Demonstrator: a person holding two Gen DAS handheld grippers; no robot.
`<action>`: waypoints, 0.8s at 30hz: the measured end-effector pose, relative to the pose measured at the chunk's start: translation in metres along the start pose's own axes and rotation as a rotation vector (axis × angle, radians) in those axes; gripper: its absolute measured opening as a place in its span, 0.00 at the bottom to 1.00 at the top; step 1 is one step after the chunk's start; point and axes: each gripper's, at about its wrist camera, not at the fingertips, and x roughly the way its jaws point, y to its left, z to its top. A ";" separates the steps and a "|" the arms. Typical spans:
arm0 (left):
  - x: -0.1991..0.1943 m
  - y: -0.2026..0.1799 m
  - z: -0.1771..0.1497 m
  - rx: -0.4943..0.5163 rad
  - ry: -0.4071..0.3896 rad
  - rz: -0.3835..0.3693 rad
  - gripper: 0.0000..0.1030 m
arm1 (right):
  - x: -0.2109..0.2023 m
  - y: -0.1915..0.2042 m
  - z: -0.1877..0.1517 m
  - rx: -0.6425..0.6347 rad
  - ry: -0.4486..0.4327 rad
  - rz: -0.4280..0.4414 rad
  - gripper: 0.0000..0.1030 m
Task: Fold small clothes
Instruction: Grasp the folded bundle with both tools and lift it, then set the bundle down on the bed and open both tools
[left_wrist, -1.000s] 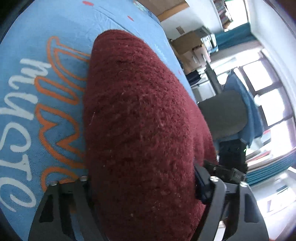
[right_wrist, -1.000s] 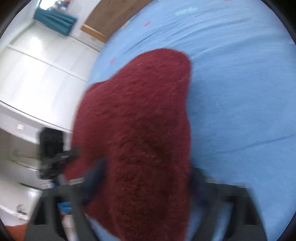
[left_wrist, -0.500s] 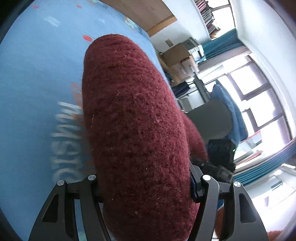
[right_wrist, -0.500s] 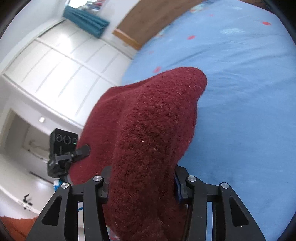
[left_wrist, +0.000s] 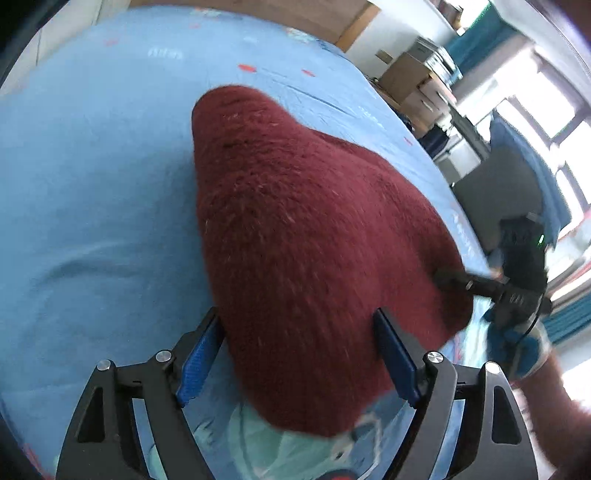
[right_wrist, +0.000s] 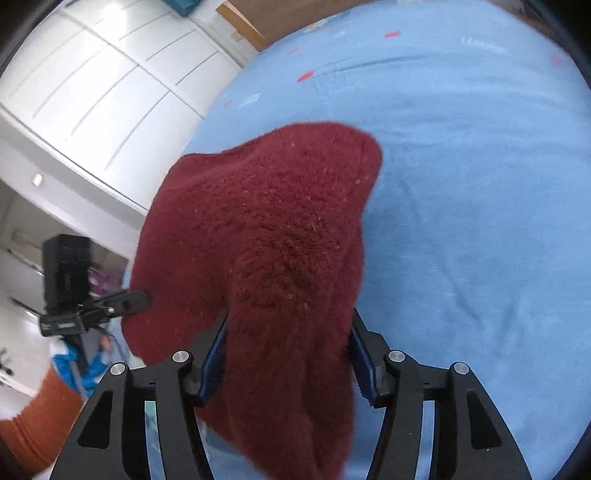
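Over the blue bedsheet (left_wrist: 92, 177) both grippers carry one dark red knitted garment (left_wrist: 303, 240) between them, stretched from one tool to the other. The left gripper (left_wrist: 299, 354) has the cloth between its blue pads (left_wrist: 197, 354), and its jaws have just been opening; the left pad seems to stand a little off the wool, so I cannot tell if the grip is firm. The right gripper (right_wrist: 288, 354) has also just widened its jaws, yet a thick bunch of the same garment (right_wrist: 266, 240) sits pressed between its pads (right_wrist: 362, 365).

Compared with a second ago, the printed letters on the sheet have left the left wrist view and more plain sheet shows — the garment has travelled across the bed and a little higher. A pale turquoise cloth (left_wrist: 280, 446) now lies under the near edge.

My judgement: this is the carry of a fold, edge toward edge, and the loosening jaws suggest the release is near. If the left side slips first, the fold may land crooked.
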 end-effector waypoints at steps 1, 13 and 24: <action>0.002 -0.004 -0.009 0.010 0.004 0.010 0.75 | -0.007 0.002 -0.002 -0.022 -0.003 -0.027 0.58; -0.007 -0.046 -0.048 0.042 -0.082 0.260 0.86 | -0.042 -0.004 -0.040 -0.048 -0.041 -0.315 0.62; -0.047 -0.132 -0.117 0.054 -0.243 0.394 0.86 | -0.100 0.035 -0.105 -0.013 -0.161 -0.461 0.62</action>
